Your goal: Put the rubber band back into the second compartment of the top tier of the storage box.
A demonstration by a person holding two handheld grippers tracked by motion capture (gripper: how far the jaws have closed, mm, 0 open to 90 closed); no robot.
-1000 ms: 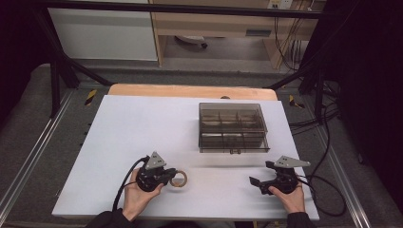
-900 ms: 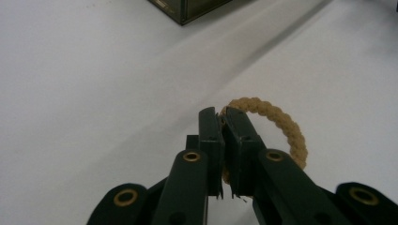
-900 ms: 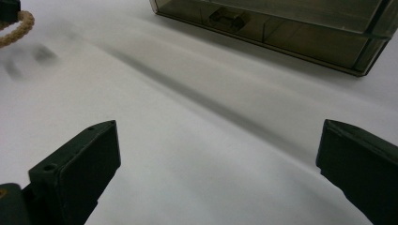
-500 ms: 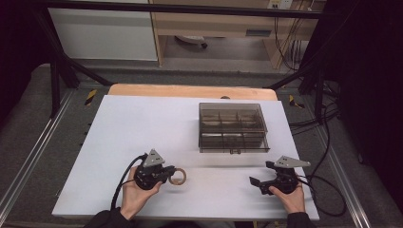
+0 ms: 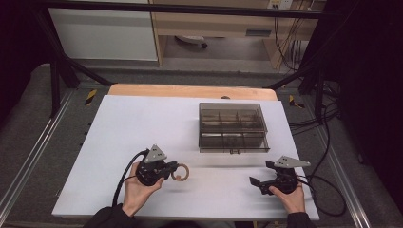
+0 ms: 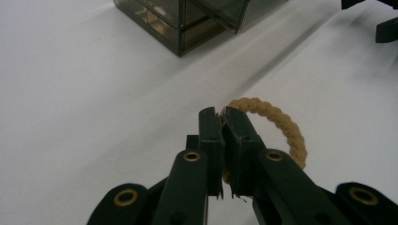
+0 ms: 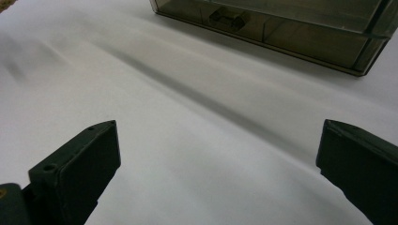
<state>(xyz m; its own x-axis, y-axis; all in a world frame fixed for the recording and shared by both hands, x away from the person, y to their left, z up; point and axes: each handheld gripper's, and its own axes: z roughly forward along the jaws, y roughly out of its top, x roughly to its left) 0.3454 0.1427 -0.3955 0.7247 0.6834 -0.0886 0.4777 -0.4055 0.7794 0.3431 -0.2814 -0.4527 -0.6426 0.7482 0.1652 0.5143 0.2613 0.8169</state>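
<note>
A tan braided rope ring (image 5: 181,173) (image 6: 283,125) sits just over the white table (image 5: 142,123) near its front, left of centre. My left gripper (image 5: 172,169) (image 6: 224,113) is shut on the ring's near side, and the rest of the loop sticks out to the right of the jaws. My right gripper (image 5: 260,174) (image 7: 218,140) rests near the front right with its jaws wide open and nothing between them. A smoky clear compartment box (image 5: 233,127) (image 6: 187,18) (image 7: 281,23) stands closed behind both grippers, right of centre.
The box has a latch (image 7: 228,18) on its near face. Cables (image 5: 128,166) trail from both grippers toward the front edge. A wooden board edge (image 5: 190,90) runs along the far side of the table. The right gripper's jaws (image 6: 382,28) show far off in the left gripper view.
My left gripper has shifted slightly away from the front edge with the rope ring in it. The right gripper has not moved.
</note>
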